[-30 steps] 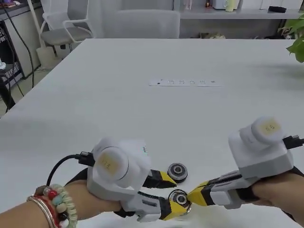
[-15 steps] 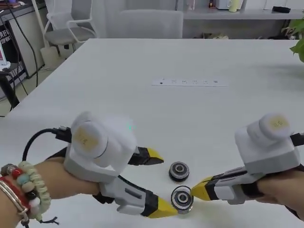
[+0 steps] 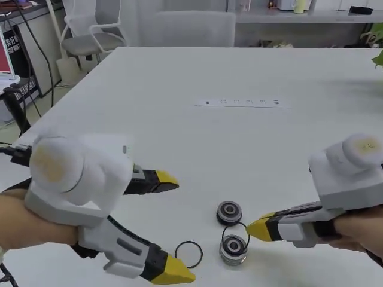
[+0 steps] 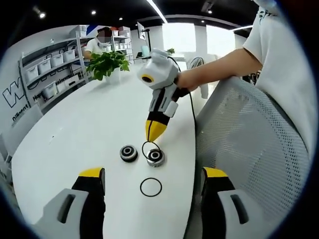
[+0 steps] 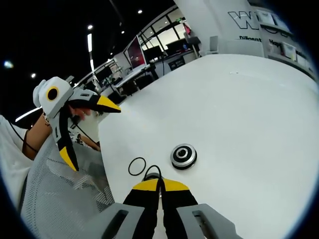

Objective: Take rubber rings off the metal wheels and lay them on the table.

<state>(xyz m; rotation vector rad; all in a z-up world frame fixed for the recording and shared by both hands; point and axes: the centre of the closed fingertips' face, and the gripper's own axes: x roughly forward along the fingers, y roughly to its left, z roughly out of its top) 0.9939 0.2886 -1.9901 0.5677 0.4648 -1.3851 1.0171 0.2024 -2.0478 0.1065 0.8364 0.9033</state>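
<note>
The white table [image 3: 179, 89] runs from the near edge to the far end, where a grey chair [image 3: 188, 28] stands, and a flat socket strip [image 3: 242, 103] is set into its top farther out. At the near left, the left gripper [image 3: 170, 226] has its 2 yellow-tipped jaws spread wide, and they hold nothing. In the left gripper view, the loose ring [image 4: 150, 187] lies flat on the table just ahead of the gap between them, touching neither jaw. From the near right comes the right gripper [image 3: 260, 229], its jaws closed tight, with the tip pointing left at the wheels. Its tip nips 1 side of the pinched ring [image 3: 232, 231], a thin black loop that hangs from the tip down to the top of the near wheel [image 3: 233, 249]. Whether the loop is free of that wheel cannot be told. The far wheel [image 3: 230, 211] stands just beyond the near one, apart from it and from both grippers. In the head view, the loose ring [image 3: 188, 254] sits left of the near wheel, close to the nearer jaw tip of the left gripper.
</note>
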